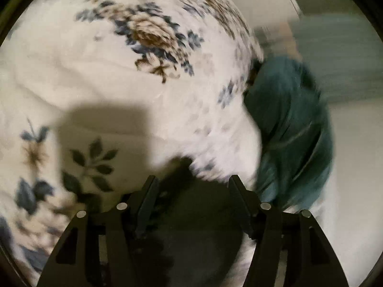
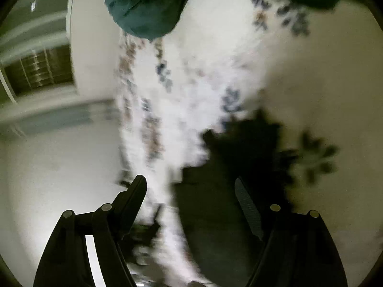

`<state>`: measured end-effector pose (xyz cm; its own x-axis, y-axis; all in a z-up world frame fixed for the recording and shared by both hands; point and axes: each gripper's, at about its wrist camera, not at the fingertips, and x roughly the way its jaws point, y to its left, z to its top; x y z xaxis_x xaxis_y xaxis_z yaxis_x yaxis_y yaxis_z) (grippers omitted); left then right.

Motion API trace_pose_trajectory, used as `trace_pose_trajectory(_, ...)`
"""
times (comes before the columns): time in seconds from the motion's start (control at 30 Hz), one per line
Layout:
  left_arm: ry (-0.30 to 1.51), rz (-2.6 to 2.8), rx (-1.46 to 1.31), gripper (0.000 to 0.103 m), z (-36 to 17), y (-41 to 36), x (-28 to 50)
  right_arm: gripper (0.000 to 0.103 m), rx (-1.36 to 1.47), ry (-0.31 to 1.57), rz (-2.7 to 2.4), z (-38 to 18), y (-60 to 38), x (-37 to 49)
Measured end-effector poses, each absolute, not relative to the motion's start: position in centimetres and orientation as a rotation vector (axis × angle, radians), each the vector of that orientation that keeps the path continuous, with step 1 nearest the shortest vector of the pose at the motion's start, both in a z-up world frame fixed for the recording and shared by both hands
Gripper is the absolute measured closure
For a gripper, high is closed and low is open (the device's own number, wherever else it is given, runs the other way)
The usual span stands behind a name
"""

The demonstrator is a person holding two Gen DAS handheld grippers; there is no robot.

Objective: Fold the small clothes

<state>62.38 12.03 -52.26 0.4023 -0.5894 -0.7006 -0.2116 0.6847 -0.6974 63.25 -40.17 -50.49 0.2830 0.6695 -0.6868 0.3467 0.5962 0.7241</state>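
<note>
Both tools, left tool (image 1: 191, 186) and right tool (image 2: 191, 189), gape empty over the floral bedding (image 1: 100, 76); the teal garment (image 1: 292, 129) lies crumpled ahead-right of the left one, ahead-left of the right.

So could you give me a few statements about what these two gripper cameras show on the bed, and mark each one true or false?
1. The left gripper has its jaws apart with nothing clamped between them. True.
2. The right gripper is shut on the teal garment. False: its jaws stand open and the teal garment lies well ahead of it, untouched.
3. The floral bedding is white with blue and brown flowers. True.
4. In the left wrist view, the teal garment lies left of the gripper. False: it lies to the right, at the bedding's edge.
5. The pictures are perfectly sharp. False: both are blurred, so fine detail cannot be read.
</note>
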Motion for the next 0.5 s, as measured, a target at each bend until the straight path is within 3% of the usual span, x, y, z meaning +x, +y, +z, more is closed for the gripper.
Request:
trace_pose_trajectory(0.1, 1.267, -0.314, -0.553, 0.047, -53.6, 8.1, 63.6, 0.025, 0.742, 1.404, 0.237, -51.5, -38.1, 63.7)
trace_pose_trajectory(0.13, 1.274, -0.32, -0.491, 0.055, -53.9, 7.0, 63.8, 0.028, 0.683, 1.428, 0.225, -51.9, -37.3, 63.9)
trace_pose_trajectory(0.17, 1.269, -0.323, -0.436, 0.098, -54.2, 6.1, 63.9, 0.062, 0.636, 1.427, 0.222, -52.3, -36.7, 64.0)
trace_pose_trajectory(0.2, 1.263, -0.316, -0.385, 0.098, -54.3, 5.5, 63.9, 0.086, 0.572, 1.431, 0.198, -52.5, -36.0, 64.2)
trace_pose_trajectory(0.33, 1.187, -0.28, -0.425, 0.099, -53.6, 7.5, 63.4, 0.096, 0.585, 1.346, 0.141, -51.4, -36.4, 64.5)
trace_pose_trajectory(0.5, 1.315, -0.233, -0.492, 0.097, -57.8, 9.0, 65.3, 0.096, 0.529, 1.423, 0.105, -53.5, -36.0, 66.3)
